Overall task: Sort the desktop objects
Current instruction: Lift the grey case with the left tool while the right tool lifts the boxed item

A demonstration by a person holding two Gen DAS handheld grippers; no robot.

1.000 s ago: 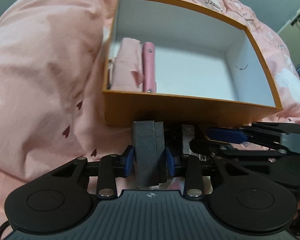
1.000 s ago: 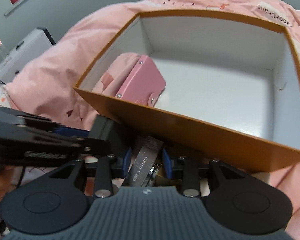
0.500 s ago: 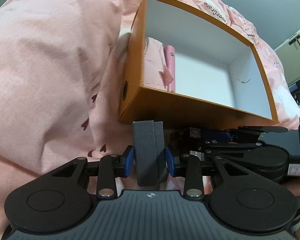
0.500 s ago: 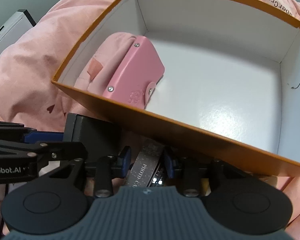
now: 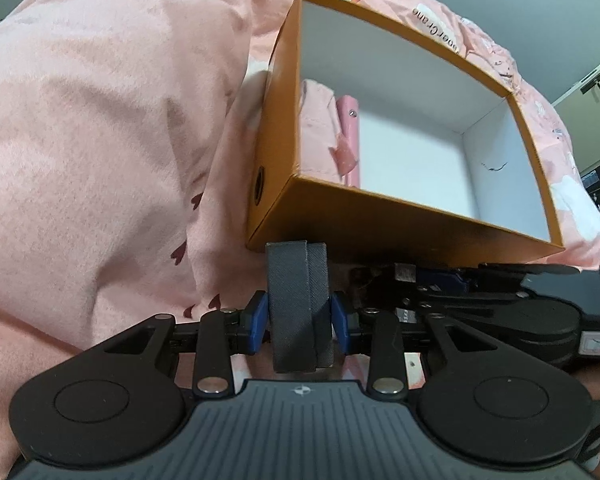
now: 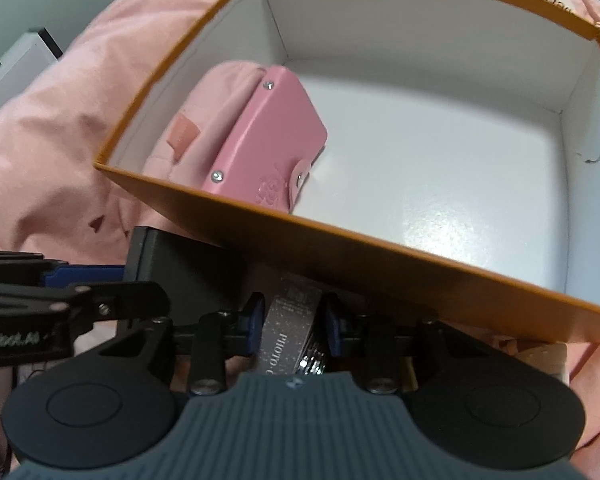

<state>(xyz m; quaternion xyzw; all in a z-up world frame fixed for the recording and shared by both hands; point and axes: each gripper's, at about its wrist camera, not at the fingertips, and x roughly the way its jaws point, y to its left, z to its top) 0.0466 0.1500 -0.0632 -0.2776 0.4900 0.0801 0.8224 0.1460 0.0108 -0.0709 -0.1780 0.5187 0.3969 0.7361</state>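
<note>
Upright: grey case, long axis boxward.

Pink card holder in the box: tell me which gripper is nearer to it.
Left, marginally, as a judgement. The left gripper sits outside the orange box at the pink card holder end; the right gripper is further along that wall.

Orange box — its near wall hides the lower edge of the pink wallet; lettering on the glittery card pack is cut short by the gripper body.
</note>
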